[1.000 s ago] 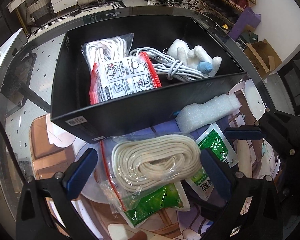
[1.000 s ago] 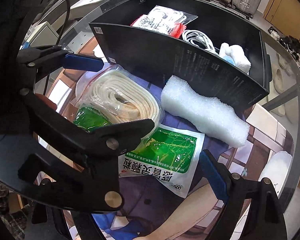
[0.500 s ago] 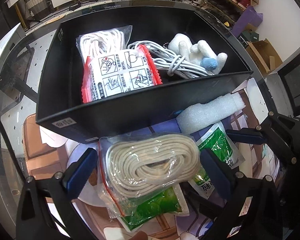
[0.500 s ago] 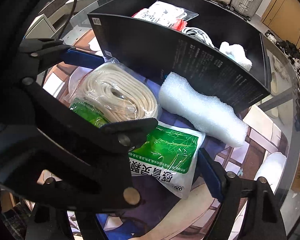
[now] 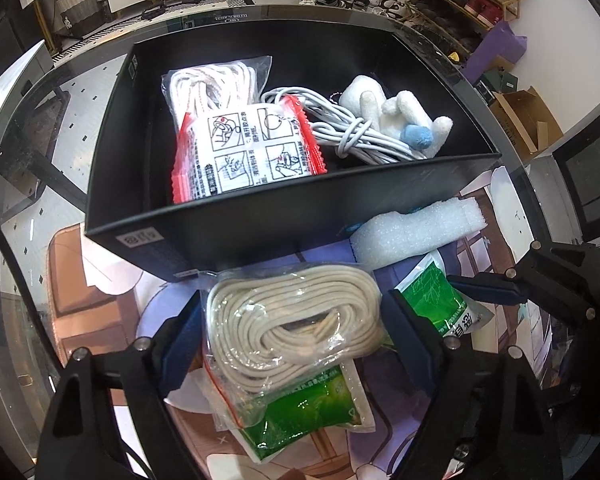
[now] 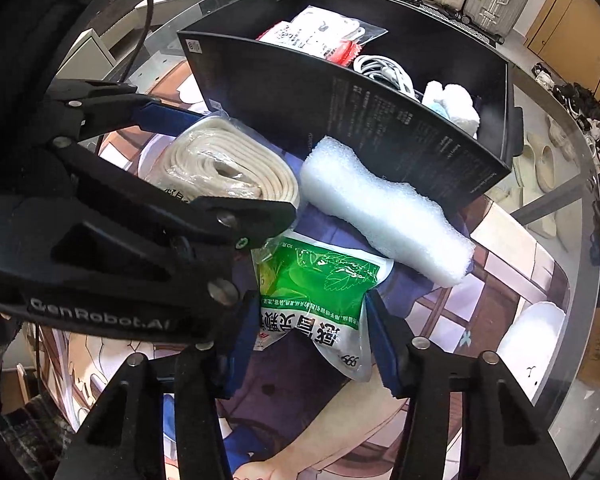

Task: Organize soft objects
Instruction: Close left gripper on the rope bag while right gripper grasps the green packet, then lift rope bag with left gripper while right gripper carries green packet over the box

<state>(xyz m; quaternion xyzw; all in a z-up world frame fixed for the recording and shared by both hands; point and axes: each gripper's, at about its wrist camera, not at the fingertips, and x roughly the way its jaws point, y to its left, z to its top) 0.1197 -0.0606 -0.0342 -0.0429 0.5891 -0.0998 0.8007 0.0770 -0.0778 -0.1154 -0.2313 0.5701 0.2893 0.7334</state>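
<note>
My left gripper (image 5: 292,332) is shut on a clear bag of coiled cream rope (image 5: 296,320), which also shows in the right wrist view (image 6: 224,164). My right gripper (image 6: 308,332) is shut on a green and white pouch (image 6: 320,296). A second green pouch (image 5: 308,408) lies under the rope bag. A white foam roll (image 6: 384,208) lies against the black box (image 5: 228,220). The box holds a bagged white rope (image 5: 212,84), a red-edged packet (image 5: 248,148), a grey cable (image 5: 356,136) and a white plush toy (image 5: 396,116).
The objects lie on a printed mat (image 6: 460,320) on a round glass table (image 5: 32,112). A white pad (image 6: 528,332) lies at the right of the mat. Shoe racks, boxes and furniture stand on the floor beyond the table.
Both grippers have closed: the left onto the rope bag, the right onto the green and white pouch. Both cameras have moved closer to the objects.
</note>
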